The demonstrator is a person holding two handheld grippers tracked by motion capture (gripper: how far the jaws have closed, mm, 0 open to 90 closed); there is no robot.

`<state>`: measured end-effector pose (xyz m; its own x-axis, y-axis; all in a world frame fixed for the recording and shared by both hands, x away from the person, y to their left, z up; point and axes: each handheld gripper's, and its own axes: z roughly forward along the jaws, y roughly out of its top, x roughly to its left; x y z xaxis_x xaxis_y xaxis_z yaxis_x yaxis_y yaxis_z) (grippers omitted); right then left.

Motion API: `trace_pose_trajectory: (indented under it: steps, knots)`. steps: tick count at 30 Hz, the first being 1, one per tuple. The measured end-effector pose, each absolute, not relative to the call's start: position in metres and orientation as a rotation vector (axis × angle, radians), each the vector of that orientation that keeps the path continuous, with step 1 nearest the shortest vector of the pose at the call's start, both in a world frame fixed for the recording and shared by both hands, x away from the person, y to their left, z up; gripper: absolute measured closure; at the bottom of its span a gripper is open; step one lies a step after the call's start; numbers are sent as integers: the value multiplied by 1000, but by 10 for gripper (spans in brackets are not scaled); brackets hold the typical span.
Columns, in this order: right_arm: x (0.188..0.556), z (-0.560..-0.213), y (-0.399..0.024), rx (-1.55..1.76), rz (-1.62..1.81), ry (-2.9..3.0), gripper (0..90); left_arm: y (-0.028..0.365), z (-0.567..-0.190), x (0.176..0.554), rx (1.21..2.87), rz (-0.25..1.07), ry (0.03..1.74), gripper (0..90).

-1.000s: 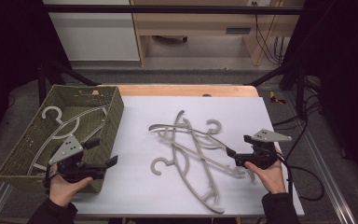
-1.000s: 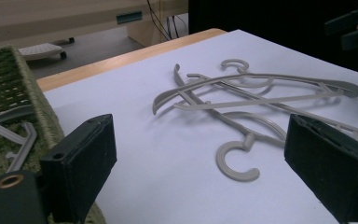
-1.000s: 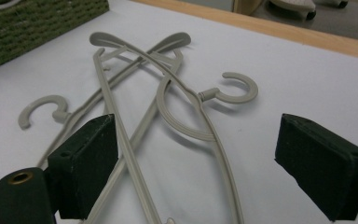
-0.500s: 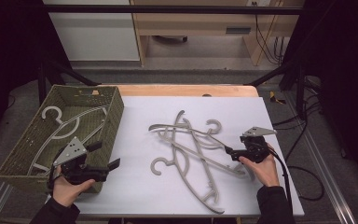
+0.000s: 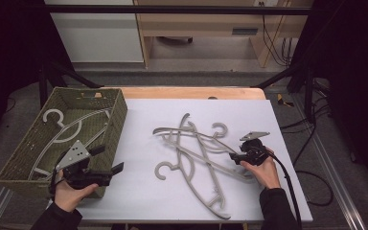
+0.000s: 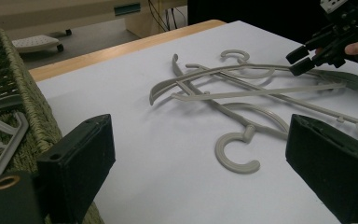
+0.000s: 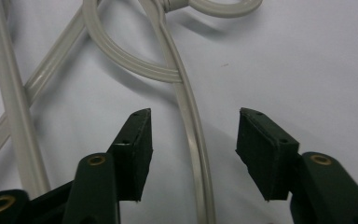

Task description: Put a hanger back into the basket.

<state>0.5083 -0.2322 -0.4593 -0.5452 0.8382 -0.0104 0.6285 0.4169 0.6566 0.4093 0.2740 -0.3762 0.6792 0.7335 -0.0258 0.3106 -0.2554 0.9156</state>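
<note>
Several grey plastic hangers (image 5: pixel 196 148) lie tangled in a pile on the white table top (image 5: pixel 139 201). My right gripper (image 5: pixel 234 158) sits low at the pile's right end. In the right gripper view one thin hanger arm (image 7: pixel 186 107) runs between its jaws. The right gripper (image 7: pixel 194 114) has just been closing, but a gap remains on both sides of that arm. My left gripper (image 5: pixel 110 159) stands open by the front right corner of the woven green basket (image 5: pixel 117 120), with nothing between its jaws. The left gripper view shows the pile (image 6: pixel 242 93) and the right gripper (image 6: pixel 297 63) beyond.
The basket holds more grey hangers (image 5: pixel 64 127). A strip of white table lies between the basket wall (image 6: pixel 32 107) and the pile. A black cable (image 5: pixel 287 182) trails from the right gripper off the table's right side. The table's wooden back edge (image 5: pixel 191 92) shows behind.
My right gripper has come down and in toward the pile, and its jaws have narrowed around a hanger arm. The left hand has stayed where it was.
</note>
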Motion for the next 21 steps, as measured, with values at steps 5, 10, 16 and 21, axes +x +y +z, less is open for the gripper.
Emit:
trace_pose_trajectory:
  steps: [5, 10, 16, 21]
  knots:
    - [515, -466, -233, 1283, 833, 2351, 530, 274, -376, 410, 1849, 503, 821, 79]
    - [515, -468, -230, 1291, 830, 2386, 625, 274, -377, 410, 1851, 499, 819, 82]
    - [515, -468, -230, 1260, 844, 2401, 746, 273, -377, 410, 1856, 500, 818, 85]
    - [513, -467, -228, 1264, 817, 2416, 794, 274, -376, 410, 1856, 501, 818, 87]
